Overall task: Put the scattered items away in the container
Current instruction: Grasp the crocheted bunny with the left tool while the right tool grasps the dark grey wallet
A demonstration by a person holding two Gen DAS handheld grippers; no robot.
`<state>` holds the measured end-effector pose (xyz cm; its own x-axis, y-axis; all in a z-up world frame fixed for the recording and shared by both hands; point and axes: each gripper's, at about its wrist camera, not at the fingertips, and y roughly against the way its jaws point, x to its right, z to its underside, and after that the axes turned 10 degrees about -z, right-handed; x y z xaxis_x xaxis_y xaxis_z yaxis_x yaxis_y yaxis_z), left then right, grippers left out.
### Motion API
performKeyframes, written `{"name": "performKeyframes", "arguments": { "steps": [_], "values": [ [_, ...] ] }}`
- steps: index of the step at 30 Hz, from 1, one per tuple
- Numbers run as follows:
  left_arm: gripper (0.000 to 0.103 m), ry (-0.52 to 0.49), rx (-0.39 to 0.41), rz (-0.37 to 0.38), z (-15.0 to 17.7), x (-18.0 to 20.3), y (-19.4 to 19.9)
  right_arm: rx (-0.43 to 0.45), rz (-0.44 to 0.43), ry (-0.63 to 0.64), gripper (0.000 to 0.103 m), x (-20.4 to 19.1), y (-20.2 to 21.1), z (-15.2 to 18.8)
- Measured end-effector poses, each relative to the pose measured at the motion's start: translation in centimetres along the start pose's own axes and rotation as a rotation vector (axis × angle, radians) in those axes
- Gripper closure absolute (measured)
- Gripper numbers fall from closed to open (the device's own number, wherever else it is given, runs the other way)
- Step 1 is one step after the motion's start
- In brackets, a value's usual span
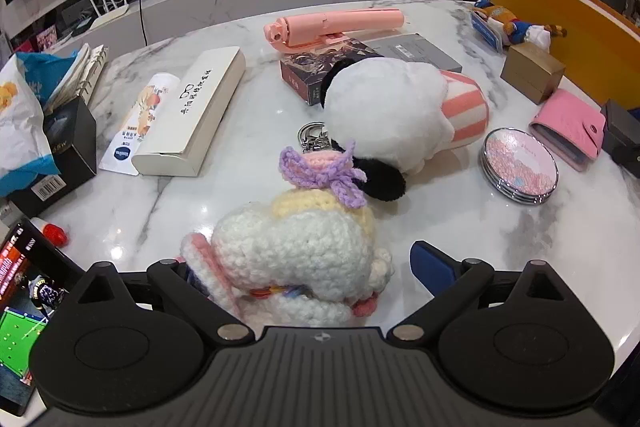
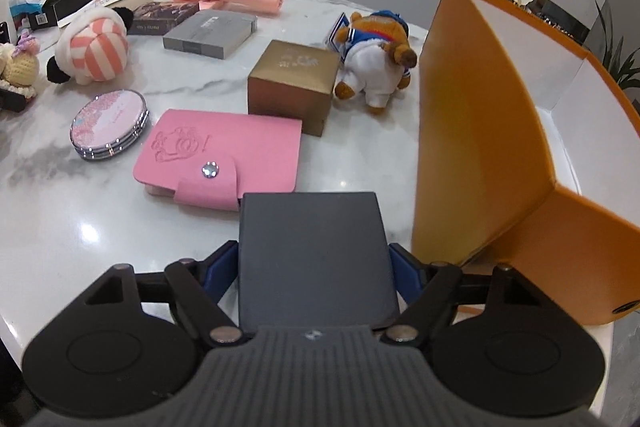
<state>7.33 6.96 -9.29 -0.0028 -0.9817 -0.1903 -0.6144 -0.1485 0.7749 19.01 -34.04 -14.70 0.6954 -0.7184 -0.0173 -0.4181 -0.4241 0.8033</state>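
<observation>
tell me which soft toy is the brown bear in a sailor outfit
The bear lying next to the orange container, behind the gold box; the other two toys are mostly white.

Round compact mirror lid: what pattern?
Pink floral speckle with a silver rim on the compact mirror; clearest in the right wrist view.

Both black two-finger grippers angle downward: the left gripper (image 1: 308,267) stands spread wide, its right blue-padded finger free, while the right gripper (image 2: 314,269) has its blue pads closed in.
</observation>
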Motion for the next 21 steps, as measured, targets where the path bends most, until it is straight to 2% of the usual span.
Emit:
{"name": "performKeyframes", "arguments": {
  "steps": [5, 7, 9, 15, 21],
  "values": [
    [0.0, -0.007, -0.015, 0.007, 0.2, -0.1, -0.4, 0.0, -0.016, -0.023, 0.023, 0.4, 0.0, 0.0],
    [0.004, -0.014, -0.019, 0.003, 0.4, 0.0, -0.5, 0.003, -0.016, -0.027, 0.023, 0.4, 0.1, 0.1],
    [0.013, -0.021, -0.013, 0.002, 0.5, 0.0, -0.4, 0.005, -0.017, -0.035, 0.024, 0.4, 0.1, 0.2],
    [0.021, -0.034, -0.011, 0.014, 0.8, 0.2, 0.1, 0.005, -0.013, -0.038, 0.024, 0.2, 0.3, 0.5],
    [0.024, -0.04, -0.012, 0.066, 0.9, 0.3, 0.6, 0.007, -0.014, -0.036, 0.024, 0.0, 0.6, 0.8]
  ]
}}
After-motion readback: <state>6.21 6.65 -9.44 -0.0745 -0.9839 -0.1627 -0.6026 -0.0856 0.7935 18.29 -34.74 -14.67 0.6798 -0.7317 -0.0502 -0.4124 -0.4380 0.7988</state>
